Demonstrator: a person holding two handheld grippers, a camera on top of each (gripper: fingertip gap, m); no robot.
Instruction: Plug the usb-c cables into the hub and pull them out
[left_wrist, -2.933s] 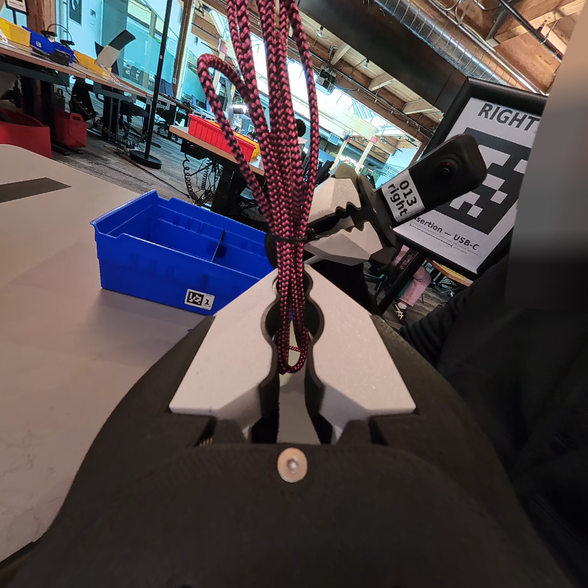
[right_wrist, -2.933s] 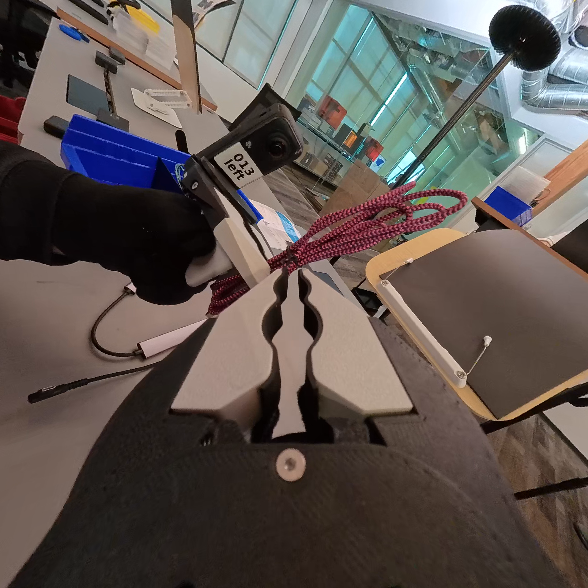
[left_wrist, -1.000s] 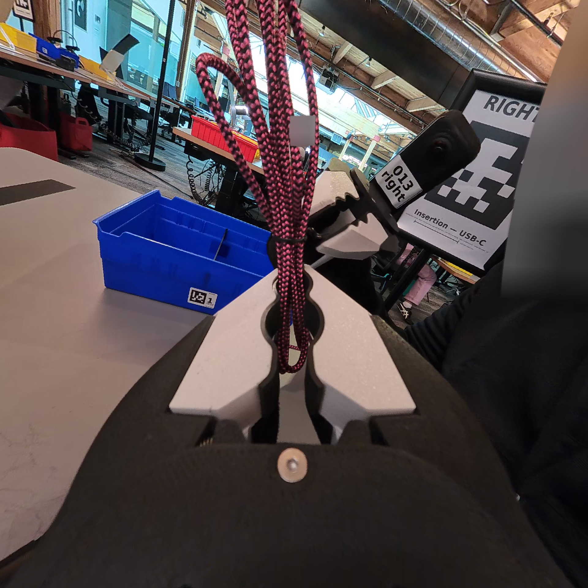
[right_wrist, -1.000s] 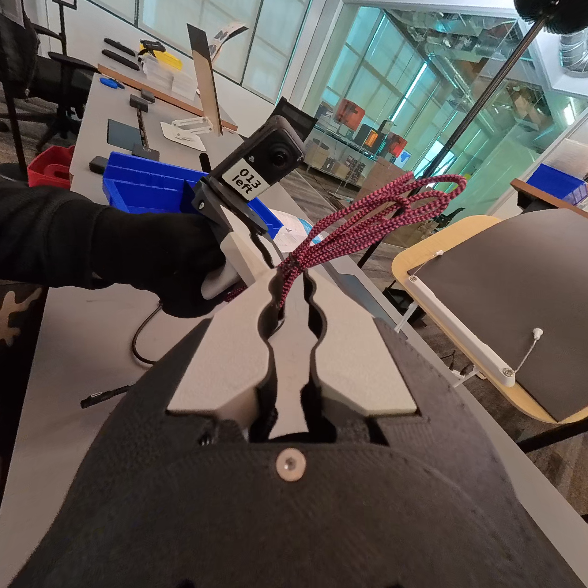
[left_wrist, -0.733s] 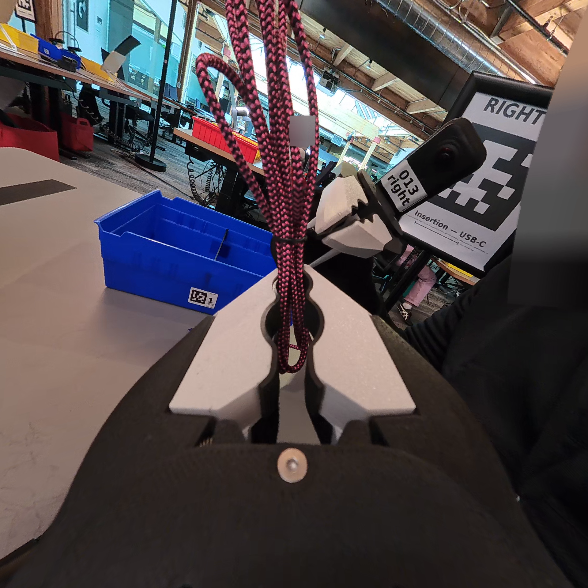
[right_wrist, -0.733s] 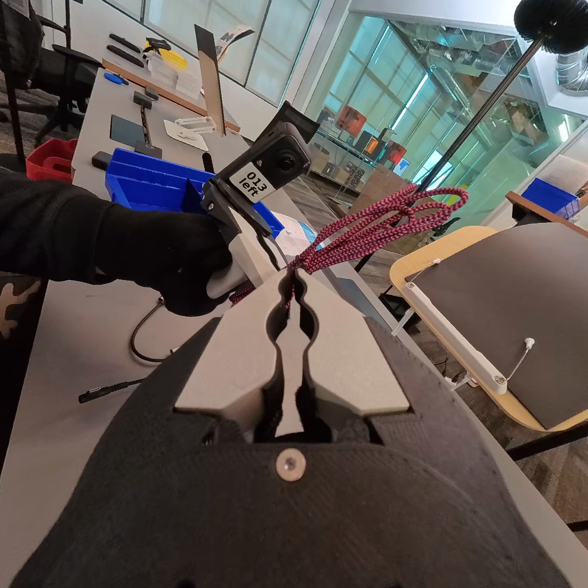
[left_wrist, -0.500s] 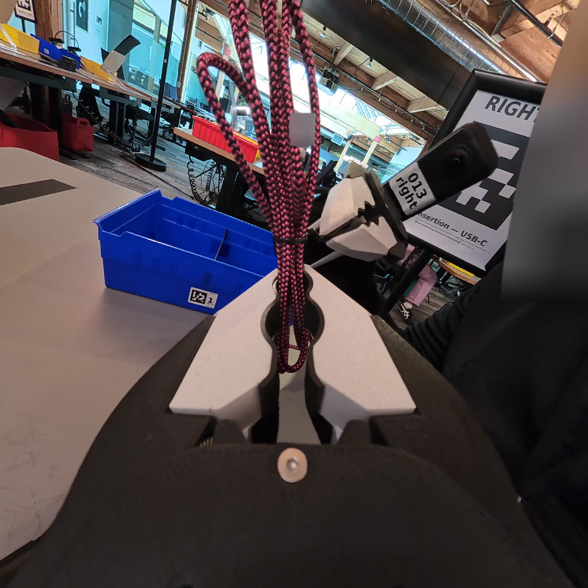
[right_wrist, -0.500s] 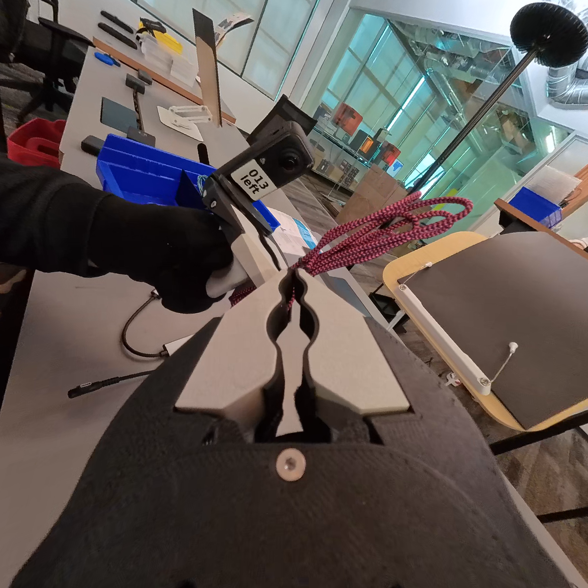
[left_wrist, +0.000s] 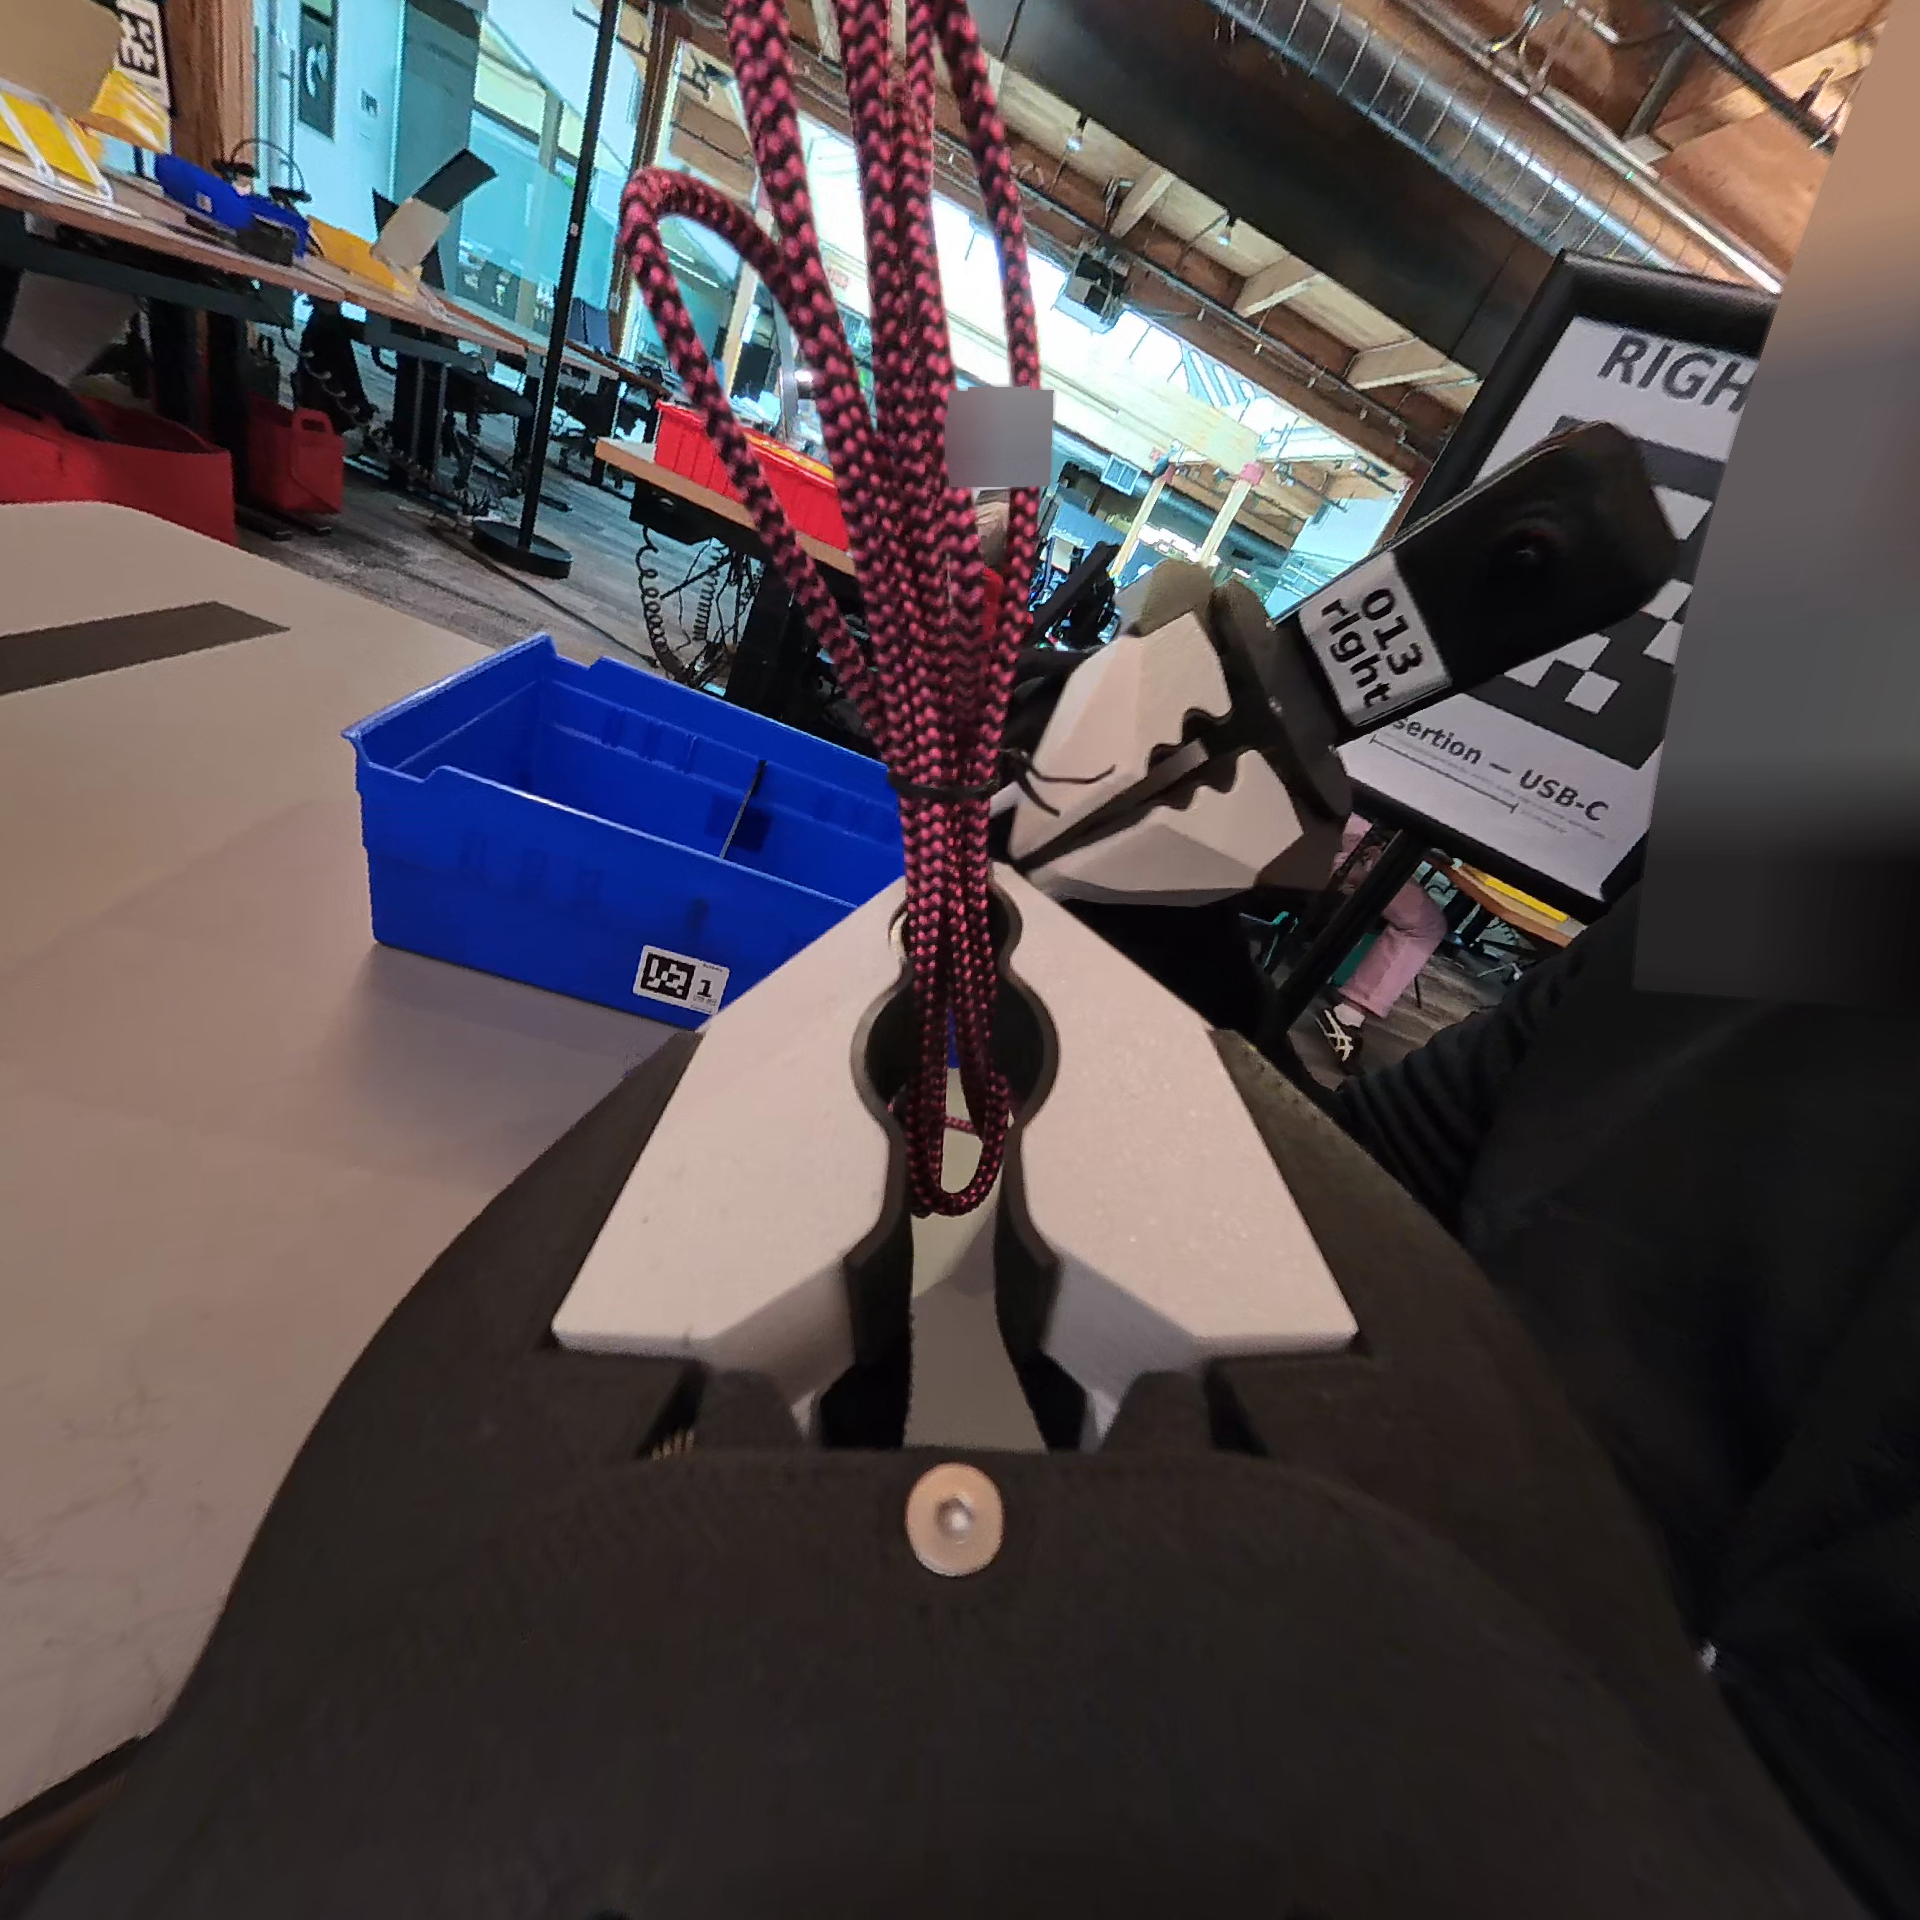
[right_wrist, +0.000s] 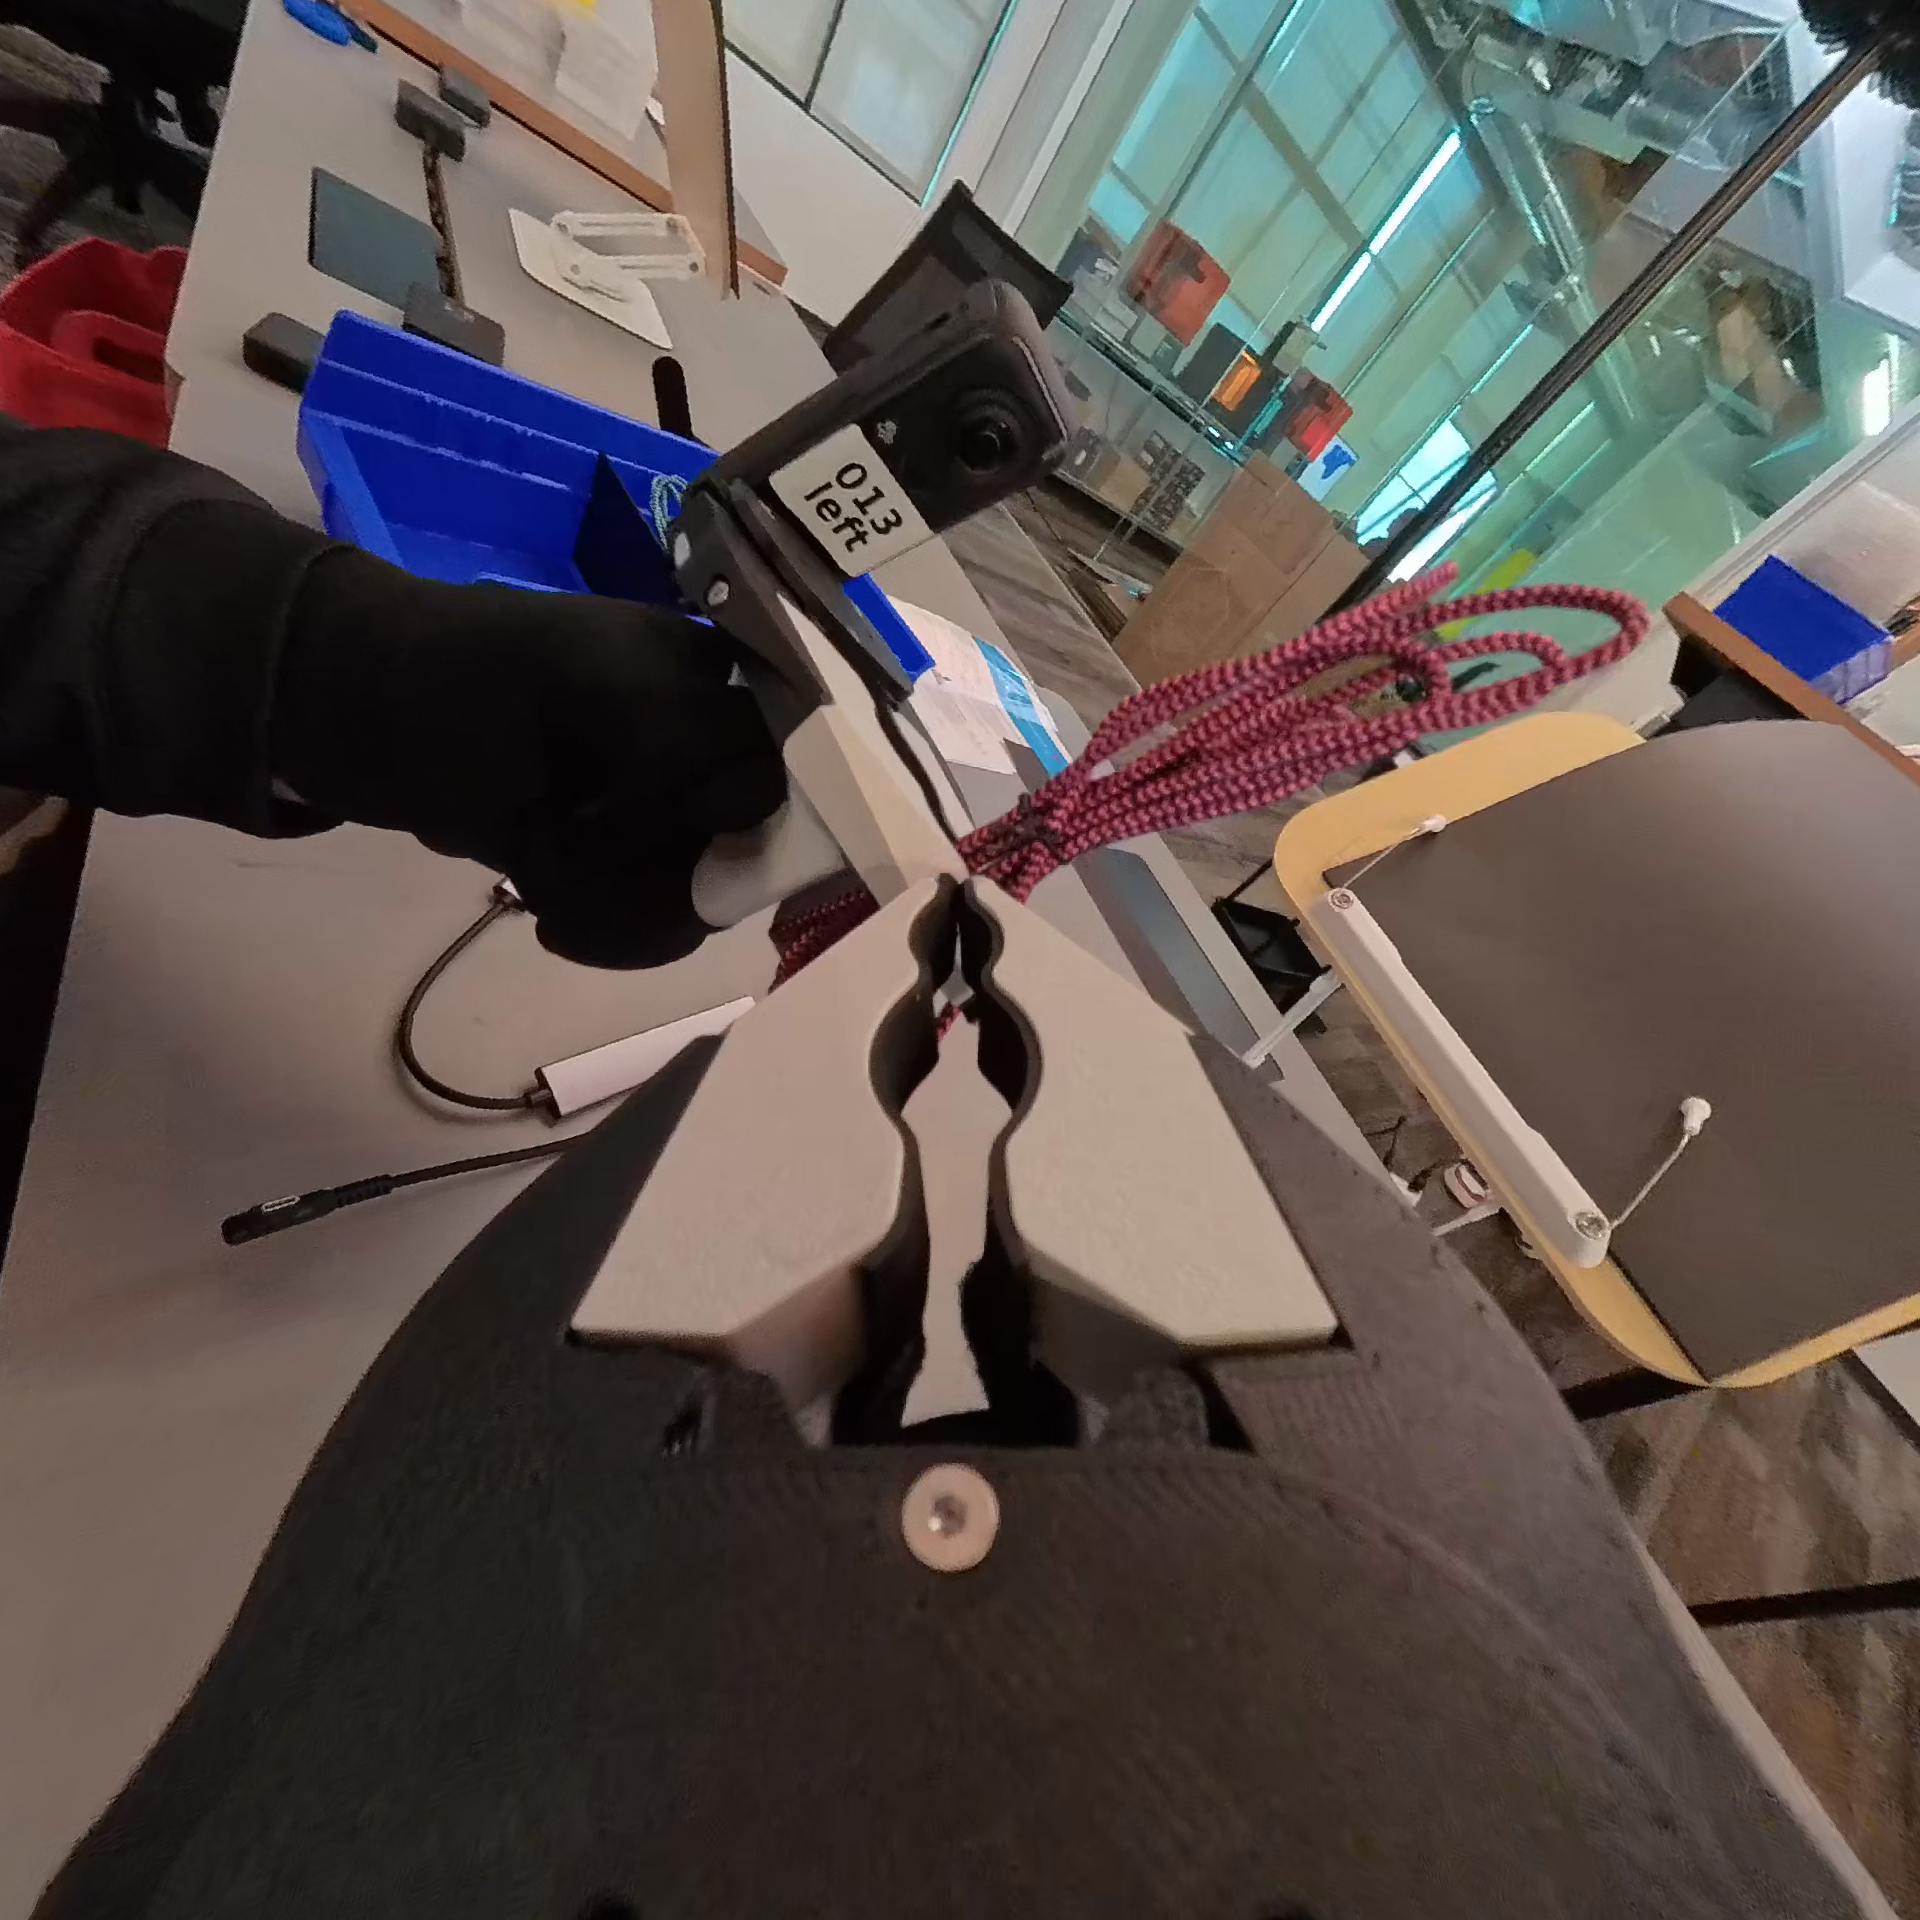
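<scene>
In the left wrist view, the left tool (left_wrist: 951, 914) was pinched on a coiled pink-and-black braided cable (left_wrist: 935, 644), whose loops rose straight up out of the fingers and out of the frame. A thin black tie (left_wrist: 951, 792) bound the bundle just above the fingertips. The right tool (left_wrist: 1023, 805) reached in from the right with its tips at that tie, and its fingers looked slightly parted there. Behind the cable a blue bin (left_wrist: 592, 831) sat on the grey worktop (left_wrist: 208, 1091), and a black-framed sign (left_wrist: 1538, 727) stood at the right.

In the right wrist view, the right tool (right_wrist: 958, 894) had its fingertips pressed nearly together at the tied neck of the cable (right_wrist: 1299, 696); whether they gripped the tie or the cords was hard to tell. The loops fanned off to the upper right. A black-gloved hand (right_wrist: 582, 748) held the left tool (right_wrist: 914, 852), which clamped the same bundle from the left. On the worktop (right_wrist: 208, 987) below lay a white hub (right_wrist: 634, 1060) with a short black lead, and nearer, a loose black cable end (right_wrist: 343, 1205), apart from the hub. The blue bin (right_wrist: 468, 478) stood behind the hand.
</scene>
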